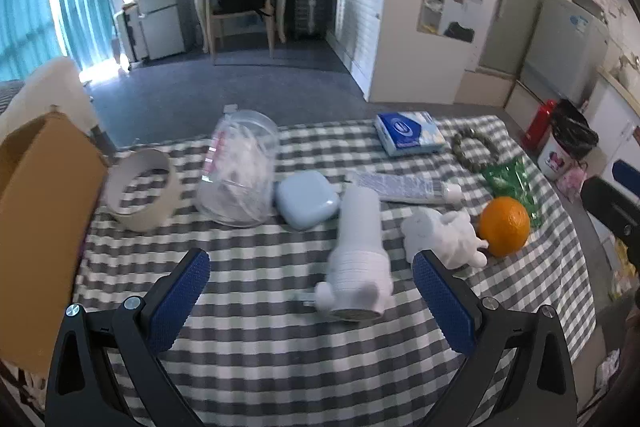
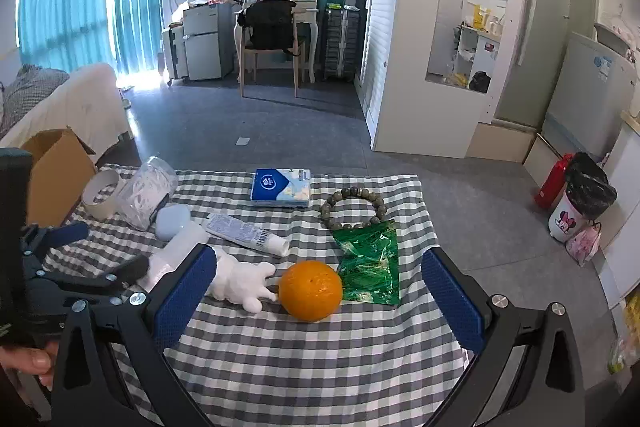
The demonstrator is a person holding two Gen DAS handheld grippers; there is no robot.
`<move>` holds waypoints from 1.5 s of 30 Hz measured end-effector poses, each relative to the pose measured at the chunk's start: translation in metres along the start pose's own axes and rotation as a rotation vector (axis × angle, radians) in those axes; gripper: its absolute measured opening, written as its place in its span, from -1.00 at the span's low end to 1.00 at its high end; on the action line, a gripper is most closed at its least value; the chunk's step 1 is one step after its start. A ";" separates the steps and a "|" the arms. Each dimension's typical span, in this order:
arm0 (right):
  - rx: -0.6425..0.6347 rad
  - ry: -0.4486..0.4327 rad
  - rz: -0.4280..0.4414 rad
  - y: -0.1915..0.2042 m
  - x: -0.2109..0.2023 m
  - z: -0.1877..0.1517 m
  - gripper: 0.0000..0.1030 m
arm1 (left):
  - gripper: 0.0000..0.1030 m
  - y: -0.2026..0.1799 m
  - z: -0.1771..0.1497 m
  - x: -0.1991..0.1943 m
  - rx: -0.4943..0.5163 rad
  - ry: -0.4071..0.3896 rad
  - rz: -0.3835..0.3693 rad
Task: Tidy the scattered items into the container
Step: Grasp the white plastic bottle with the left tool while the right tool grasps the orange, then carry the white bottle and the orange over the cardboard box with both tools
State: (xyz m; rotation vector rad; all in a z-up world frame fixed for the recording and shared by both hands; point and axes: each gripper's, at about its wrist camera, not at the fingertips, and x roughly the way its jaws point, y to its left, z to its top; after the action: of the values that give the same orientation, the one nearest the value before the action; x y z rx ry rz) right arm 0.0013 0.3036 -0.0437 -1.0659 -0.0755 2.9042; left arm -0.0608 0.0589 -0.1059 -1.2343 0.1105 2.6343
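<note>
We take the cardboard box (image 1: 44,211) as our landmark; it stands open at the left edge of the checked tablecloth (image 1: 260,347). Just beside the box lies a clear plastic jar (image 1: 240,171) on its side, with the tape roll (image 1: 141,187) between jar and box. Beyond the jar from the box we see a white lint shaver (image 1: 358,247), lying down and blurred, and past its far end a toothpaste tube (image 1: 404,187). At the far edge of the cloth, well apart from the box, rests a blue tissue pack (image 1: 410,133). On the side opposite the box sits the green packet (image 2: 370,263), touching the orange (image 2: 310,289). A white plush toy (image 2: 240,281) lies just beside the orange, toward the box. A pale blue case (image 1: 306,199) touches the jar on the side away from the box, and the bead bracelet (image 2: 354,209) lies just behind the green packet.

Our left gripper (image 1: 310,291) hovers with fingers spread wide, holding nothing, the shaver between them. Our right gripper (image 2: 320,291) is likewise spread and empty, the orange between its fingers.
</note>
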 end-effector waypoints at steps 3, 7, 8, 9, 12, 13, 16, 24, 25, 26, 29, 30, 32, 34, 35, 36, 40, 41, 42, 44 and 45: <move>0.008 0.023 -0.009 -0.005 0.005 -0.002 0.99 | 1.00 -0.008 0.000 0.010 0.019 0.011 -0.024; 0.025 0.049 -0.013 -0.012 0.013 -0.007 0.99 | 0.94 -0.019 -0.001 0.022 0.047 0.025 -0.045; 0.026 0.052 -0.010 -0.014 0.014 -0.008 0.99 | 0.85 -0.021 0.000 0.026 0.052 0.032 -0.049; 0.028 0.056 -0.004 -0.016 0.016 -0.009 0.99 | 0.77 -0.022 -0.001 0.029 0.056 0.040 -0.053; 0.048 0.076 0.012 -0.021 0.021 -0.010 0.99 | 0.63 -0.025 -0.002 0.037 0.060 0.056 -0.064; 0.056 0.085 0.018 -0.022 0.024 -0.011 0.99 | 0.58 -0.025 -0.001 0.040 0.060 0.060 -0.065; 0.080 0.115 0.024 -0.025 0.031 -0.014 0.99 | 0.24 -0.027 -0.003 0.051 0.070 0.096 -0.057; 0.085 0.134 0.042 -0.024 0.044 -0.014 0.99 | -0.08 -0.023 -0.007 0.058 0.065 0.110 -0.078; 0.084 0.131 0.046 -0.023 0.044 -0.015 0.99 | -0.08 -0.023 -0.007 0.057 0.061 0.107 -0.082; 0.085 0.130 0.051 -0.023 0.045 -0.014 0.96 | -0.08 -0.022 -0.007 0.055 0.058 0.103 -0.086; 0.080 0.140 0.081 -0.018 0.049 -0.015 0.82 | -0.08 -0.021 -0.004 0.046 0.058 0.076 -0.084; 0.077 0.147 0.090 -0.015 0.052 -0.016 0.76 | -0.08 -0.020 -0.002 0.041 0.060 0.066 -0.081; 0.074 0.165 0.102 -0.011 0.059 -0.018 0.50 | -0.08 -0.017 0.002 0.033 0.058 0.048 -0.081; 0.073 0.193 0.112 -0.008 0.068 -0.021 0.26 | -0.09 -0.012 0.004 0.025 0.053 0.033 -0.077; 0.076 0.204 0.110 -0.007 0.071 -0.023 0.11 | -0.09 -0.011 0.005 0.022 0.051 0.025 -0.074; 0.081 0.218 0.108 -0.007 0.076 -0.024 0.08 | -0.09 -0.008 0.007 0.019 0.048 0.020 -0.070; 0.086 0.241 0.122 -0.006 0.087 -0.027 0.07 | -0.09 0.001 0.010 0.008 0.028 0.004 -0.054; 0.083 0.240 0.119 -0.005 0.088 -0.026 0.07 | -0.09 0.002 0.011 0.006 0.026 0.001 -0.050; 0.077 0.240 0.113 -0.004 0.090 -0.026 0.07 | -0.09 0.004 0.012 0.004 0.024 -0.005 -0.045; 0.070 0.250 0.100 -0.002 0.094 -0.025 0.09 | -0.09 0.006 0.013 0.000 0.020 -0.010 -0.040; 0.069 0.254 0.101 -0.002 0.096 -0.025 0.10 | -0.09 0.006 0.014 -0.001 0.018 -0.012 -0.040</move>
State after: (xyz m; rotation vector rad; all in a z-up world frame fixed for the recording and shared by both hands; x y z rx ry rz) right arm -0.0559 0.3120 -0.1247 -1.4538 0.0902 2.8039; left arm -0.0723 0.0552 -0.0965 -1.2028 0.1062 2.6007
